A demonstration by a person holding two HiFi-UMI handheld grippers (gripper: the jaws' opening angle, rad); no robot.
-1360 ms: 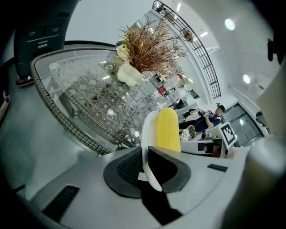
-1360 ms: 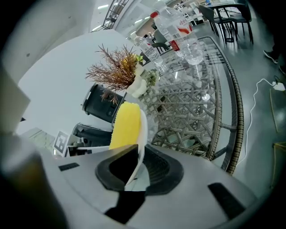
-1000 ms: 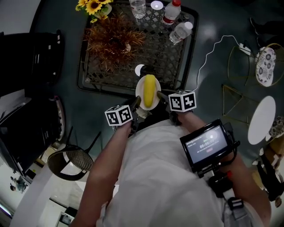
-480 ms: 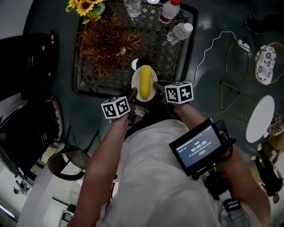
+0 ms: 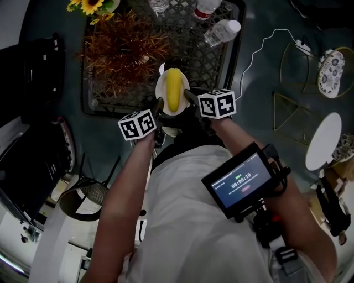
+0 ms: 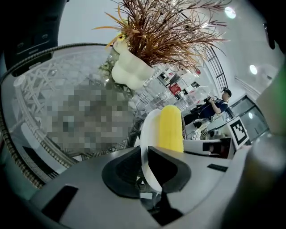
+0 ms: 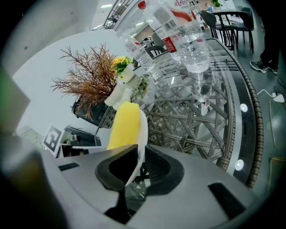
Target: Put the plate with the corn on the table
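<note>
A white plate (image 5: 161,95) carries a yellow corn cob (image 5: 173,90). In the head view it hangs over the near edge of the glass-topped wicker table (image 5: 221,61). My left gripper (image 5: 159,105) is shut on the plate's left rim, my right gripper (image 5: 189,97) is shut on its right rim. The left gripper view shows the plate (image 6: 149,147) edge-on between the jaws with the corn (image 6: 170,129) above. The right gripper view shows the plate (image 7: 142,134) pinched the same way, corn (image 7: 123,125) to its left.
On the table stand a dried brown plant (image 5: 119,47), sunflowers (image 5: 88,5), a lying water bottle (image 5: 221,33) and another bottle (image 5: 206,6). A black chair (image 5: 33,66) is at the left. A white cable (image 5: 265,47) runs on the floor at the right.
Both grippers have carried the plate with the corn forward, from in front of the table's near edge to over that edge. Their grip is unchanged.
</note>
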